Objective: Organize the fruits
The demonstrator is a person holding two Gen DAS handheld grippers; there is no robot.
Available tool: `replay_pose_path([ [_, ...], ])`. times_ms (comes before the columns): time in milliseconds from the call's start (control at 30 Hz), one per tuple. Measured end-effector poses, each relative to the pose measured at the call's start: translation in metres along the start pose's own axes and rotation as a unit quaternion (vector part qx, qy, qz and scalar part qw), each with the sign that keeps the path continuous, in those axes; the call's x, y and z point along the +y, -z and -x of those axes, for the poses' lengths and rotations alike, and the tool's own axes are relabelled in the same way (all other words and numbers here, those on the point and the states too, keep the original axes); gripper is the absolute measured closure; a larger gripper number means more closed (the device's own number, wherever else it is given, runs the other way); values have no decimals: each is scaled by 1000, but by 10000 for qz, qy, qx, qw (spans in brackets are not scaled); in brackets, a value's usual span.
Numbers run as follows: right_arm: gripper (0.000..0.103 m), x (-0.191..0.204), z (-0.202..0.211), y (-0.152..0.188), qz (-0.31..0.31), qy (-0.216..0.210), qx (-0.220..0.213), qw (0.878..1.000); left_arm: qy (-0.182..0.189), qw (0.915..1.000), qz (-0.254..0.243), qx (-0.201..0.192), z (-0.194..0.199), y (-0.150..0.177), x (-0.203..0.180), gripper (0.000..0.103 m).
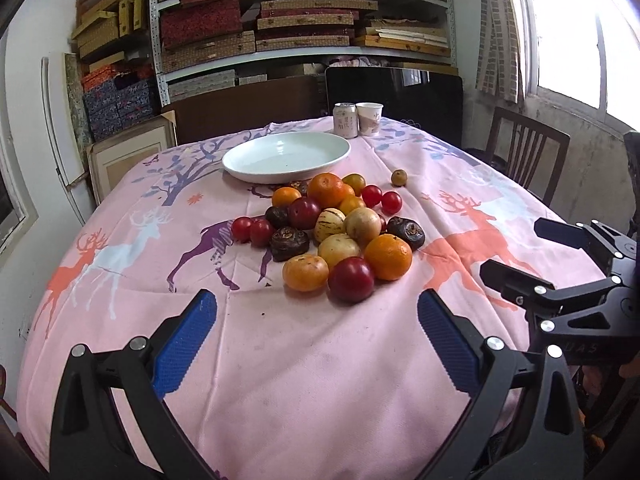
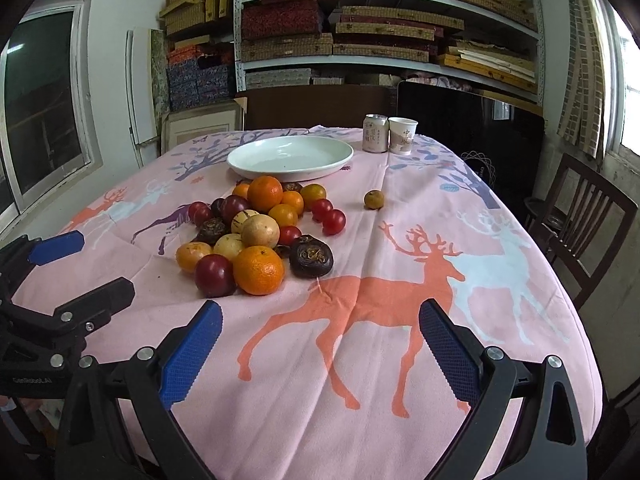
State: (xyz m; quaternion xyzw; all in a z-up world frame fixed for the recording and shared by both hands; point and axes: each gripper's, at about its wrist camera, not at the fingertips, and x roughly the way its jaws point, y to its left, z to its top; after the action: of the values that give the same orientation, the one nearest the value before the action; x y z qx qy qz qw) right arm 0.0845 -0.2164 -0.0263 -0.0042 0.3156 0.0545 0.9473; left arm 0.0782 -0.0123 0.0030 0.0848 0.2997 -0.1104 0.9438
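Fruits [image 1: 336, 236] heaped just before the plate's [image 1: 240, 168] rim.

Daylight from blown-out window [image 1: 576, 28]; soft shadows; sharp centre, fisheye-bent, dark corners.

Pink deer-print cloth table cover [image 1: 304, 360]: matt, soft, creased. White round ceramic plate [image 1: 256, 168]: glossy, smooth. Orange round citrus fruit [image 1: 387, 257], centre of frame: dimpled, slight sheen. Blue gripper pads [image 1: 184, 346]: ribbed, rubbery. Dark brown wooden chair [image 2: 584, 216], right edge: satin.
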Motion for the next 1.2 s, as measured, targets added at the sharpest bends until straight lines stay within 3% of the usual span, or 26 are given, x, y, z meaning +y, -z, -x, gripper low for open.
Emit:
replay_pose_path([
  [133,4,-4,-13,-7,108,-44,69,9999,-239,9996,-110,76,-14,-6,3,4],
  [400,4,-13,-54,-18,376,-138,508,9979,-641,9960,95,617,-59,-2,22,4],
  [567,4,-22,-87,-25,378,-154,834,9957,-537,9945,148,892,-86,-3,34,4],
  [733,4,-24,-118,-22,305,-393,1478,9878,-610,9894,-30,1314,-116,-2,38,4],
  [933,4,-32,-136,-33,94,-383,1653,9855,140,9828,493,1772,-142,-5,55,4],
  [1200,3,-26,-153,-44,261,-422,1746,9834,264,9819,385,1835,-155,-14,54,4],
])
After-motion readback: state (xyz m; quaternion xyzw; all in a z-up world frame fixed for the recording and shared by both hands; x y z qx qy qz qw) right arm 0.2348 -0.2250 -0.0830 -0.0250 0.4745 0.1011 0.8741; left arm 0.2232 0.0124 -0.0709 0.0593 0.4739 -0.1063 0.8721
